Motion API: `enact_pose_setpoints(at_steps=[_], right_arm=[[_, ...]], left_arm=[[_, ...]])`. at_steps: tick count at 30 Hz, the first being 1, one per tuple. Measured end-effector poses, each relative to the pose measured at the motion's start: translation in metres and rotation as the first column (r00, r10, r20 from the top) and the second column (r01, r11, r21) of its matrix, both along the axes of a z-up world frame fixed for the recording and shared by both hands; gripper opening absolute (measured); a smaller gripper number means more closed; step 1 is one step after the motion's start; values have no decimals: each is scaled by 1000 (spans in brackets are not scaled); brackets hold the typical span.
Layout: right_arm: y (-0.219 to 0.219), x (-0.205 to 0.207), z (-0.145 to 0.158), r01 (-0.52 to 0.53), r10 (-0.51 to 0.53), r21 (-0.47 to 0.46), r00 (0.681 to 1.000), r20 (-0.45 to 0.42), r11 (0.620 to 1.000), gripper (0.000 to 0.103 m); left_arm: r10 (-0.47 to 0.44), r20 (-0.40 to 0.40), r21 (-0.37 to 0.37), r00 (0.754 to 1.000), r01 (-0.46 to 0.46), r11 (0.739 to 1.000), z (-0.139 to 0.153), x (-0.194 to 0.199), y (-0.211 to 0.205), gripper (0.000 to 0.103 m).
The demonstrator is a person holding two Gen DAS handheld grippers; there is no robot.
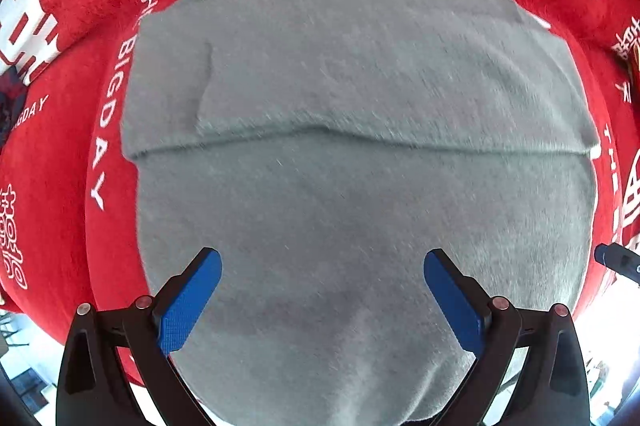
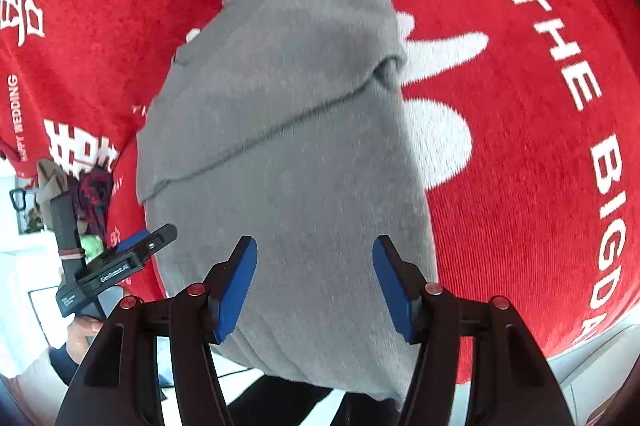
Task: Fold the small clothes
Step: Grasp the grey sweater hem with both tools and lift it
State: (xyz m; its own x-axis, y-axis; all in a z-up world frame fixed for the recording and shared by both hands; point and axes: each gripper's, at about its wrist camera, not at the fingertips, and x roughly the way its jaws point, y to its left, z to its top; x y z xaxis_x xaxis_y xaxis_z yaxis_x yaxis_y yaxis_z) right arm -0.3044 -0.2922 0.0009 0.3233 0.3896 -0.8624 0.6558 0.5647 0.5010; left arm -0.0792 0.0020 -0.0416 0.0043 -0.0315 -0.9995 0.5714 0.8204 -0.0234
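On the red cloth (image 1: 60, 166) lies a soft, light gray sweater (image 1: 360, 146). At 6 o'clock, left gripper (image 1: 322, 300) and right gripper (image 2: 314, 284) both gape wide, holding nothing. Grab its near hem corners.

A home setting, by the look of it: a red plush cloth (image 2: 500, 130) printed in white with "THE BIG DAY", "HAPPY WEDDING" and double-happiness characters fills most of both frames, and loose clothing (image 2: 86, 190) hangs bunched at the left edge of the right wrist view.
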Motion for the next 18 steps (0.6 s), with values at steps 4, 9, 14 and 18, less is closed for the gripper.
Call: enact_pose_setpoints(at_steps=[4, 9, 14, 18], right_arm=[[-2, -4, 0, -48, 49, 16, 999, -9, 999, 64], [-10, -11, -4, -63, 64, 26, 998, -25, 998, 64], [-13, -21, -8, -28, 28, 50, 1000, -9, 998, 64], [-7, -36, -15, 7, -6, 61, 1000, -16, 998, 64]], left_arm=[[43, -16, 9, 999, -43, 999, 0, -15, -2, 101], [69, -9, -7, 998, -70, 998, 9, -30, -1, 101], [56, -4, -10, 998, -56, 998, 15, -44, 10, 101], [66, 1, -18, 998, -66, 998, 14, -53, 34, 101]])
